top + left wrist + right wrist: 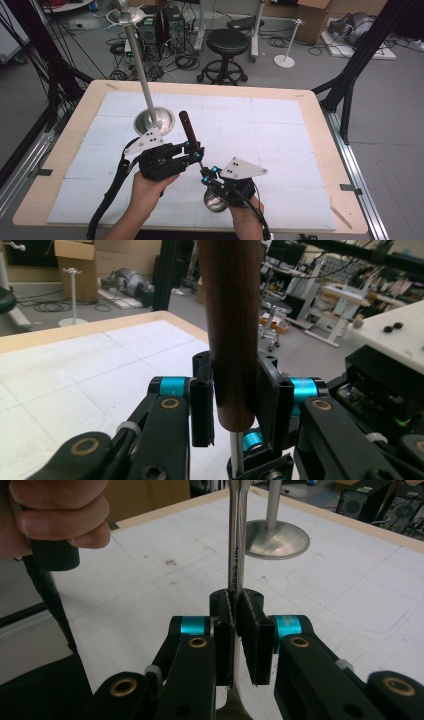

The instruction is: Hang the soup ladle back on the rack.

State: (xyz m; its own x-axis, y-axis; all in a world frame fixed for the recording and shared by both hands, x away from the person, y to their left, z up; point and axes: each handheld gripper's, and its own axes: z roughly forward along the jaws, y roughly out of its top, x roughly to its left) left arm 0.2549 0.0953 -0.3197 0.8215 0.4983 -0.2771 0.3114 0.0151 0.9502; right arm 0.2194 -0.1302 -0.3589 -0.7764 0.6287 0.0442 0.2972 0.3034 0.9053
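Note:
A ladle stands nearly upright over the white mat, its dark wooden handle on top and its steel bowl low near the table's front edge. My left gripper is shut on the lower end of the wooden handle, a pad pressing on each side. Just below, my right gripper is shut on the thin metal shaft, which rises straight up between its pads. In their own views the left gripper and the right gripper both point roughly level.
A steel stand with a round base and a tall slanted pole sits on the mat just behind the left gripper; the base also lies ahead of the right gripper. A black stool and cables are beyond the table.

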